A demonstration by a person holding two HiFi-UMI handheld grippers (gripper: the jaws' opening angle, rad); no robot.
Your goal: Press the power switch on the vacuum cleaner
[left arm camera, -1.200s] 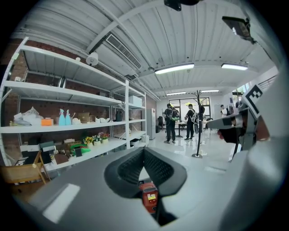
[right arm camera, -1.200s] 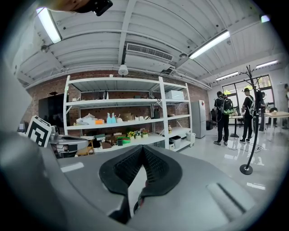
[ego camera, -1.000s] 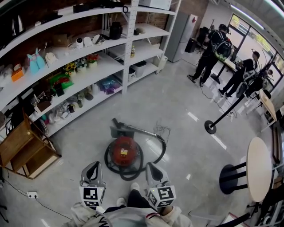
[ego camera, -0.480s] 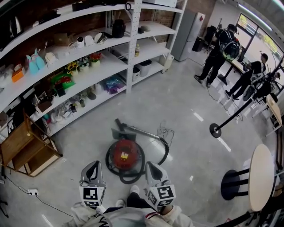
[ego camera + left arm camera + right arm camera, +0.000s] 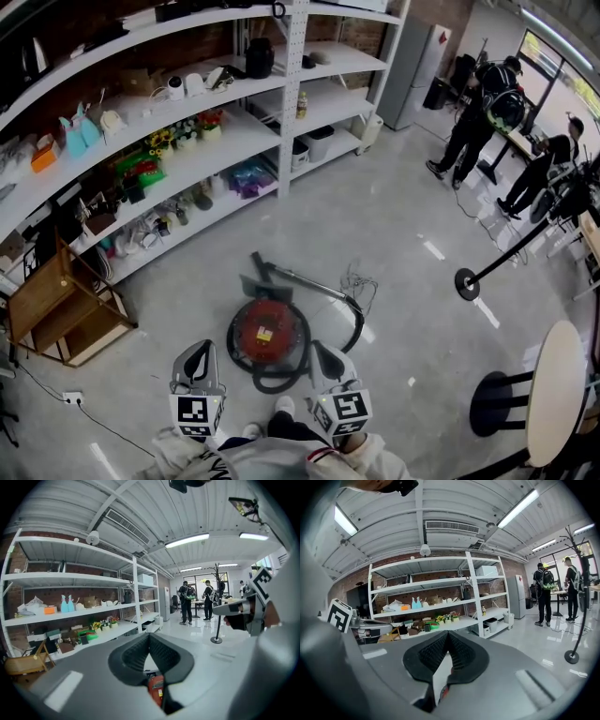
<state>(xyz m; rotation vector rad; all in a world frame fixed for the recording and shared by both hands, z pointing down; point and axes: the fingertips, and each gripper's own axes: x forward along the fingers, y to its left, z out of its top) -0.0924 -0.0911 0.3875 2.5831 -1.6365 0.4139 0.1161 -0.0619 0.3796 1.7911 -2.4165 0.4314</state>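
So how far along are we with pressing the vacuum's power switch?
Nothing looks done yet. The red vacuum cleaner sits on the floor, untouched. In hand: left gripper and right gripper hover above its near side, jaws together and empty. Left: bring one down onto the power switch, which I can't make out here.

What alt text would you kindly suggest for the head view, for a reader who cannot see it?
A red vacuum cleaner sits on the grey floor just beyond the left gripper and right gripper; stocked white shelves stand behind.
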